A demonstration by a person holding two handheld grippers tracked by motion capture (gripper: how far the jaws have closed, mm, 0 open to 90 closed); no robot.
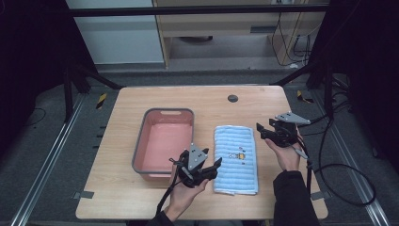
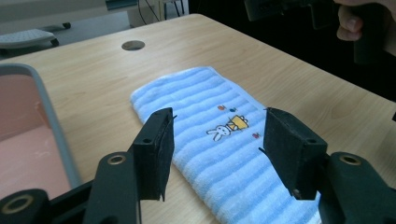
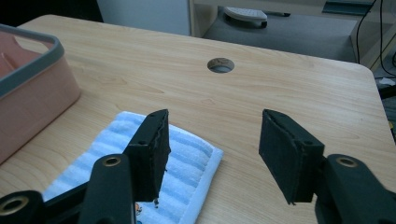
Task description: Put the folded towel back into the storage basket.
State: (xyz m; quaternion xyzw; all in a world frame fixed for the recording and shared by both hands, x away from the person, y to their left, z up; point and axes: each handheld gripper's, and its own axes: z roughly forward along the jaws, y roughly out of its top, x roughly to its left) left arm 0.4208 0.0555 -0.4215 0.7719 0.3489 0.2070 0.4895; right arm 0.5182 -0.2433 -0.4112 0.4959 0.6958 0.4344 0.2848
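Note:
A folded blue striped towel with a small rabbit picture lies flat on the wooden table, right of a pink basin with a grey rim. My left gripper hovers at the towel's near left corner, open, nothing between its jaws. In the left gripper view the gripper looks over the towel. My right gripper is just right of the towel's far edge, open and empty. In the right gripper view the gripper stands above the towel's corner.
The basin looks empty in the high view. A round cable hole sits near the table's far edge. Cables trail off the right side of the table. Bare wood lies beyond the towel and along the front edge.

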